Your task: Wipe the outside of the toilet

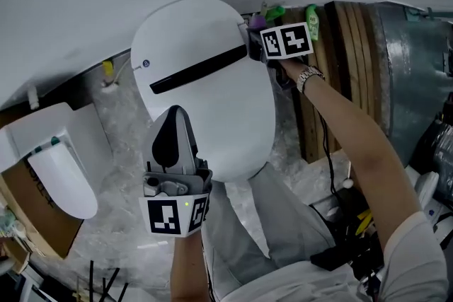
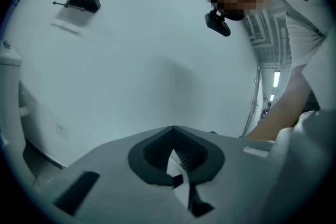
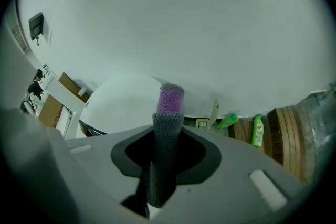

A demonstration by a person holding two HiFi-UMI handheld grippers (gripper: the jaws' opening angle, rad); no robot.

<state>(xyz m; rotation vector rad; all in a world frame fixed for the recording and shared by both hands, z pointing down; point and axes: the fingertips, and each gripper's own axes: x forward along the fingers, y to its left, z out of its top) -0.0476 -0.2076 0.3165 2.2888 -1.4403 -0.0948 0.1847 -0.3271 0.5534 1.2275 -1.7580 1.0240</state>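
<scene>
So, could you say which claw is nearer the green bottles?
Right. The right claw, gripping a cloth, is beside the green bottles; the left claw is over the toilet lid's near end.

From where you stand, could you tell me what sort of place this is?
Likely a storeroom or makeshift test area, not a finished bathroom: the toilet stands beside leaning wooden boards, and a second toilet sits by a cardboard box.
</scene>
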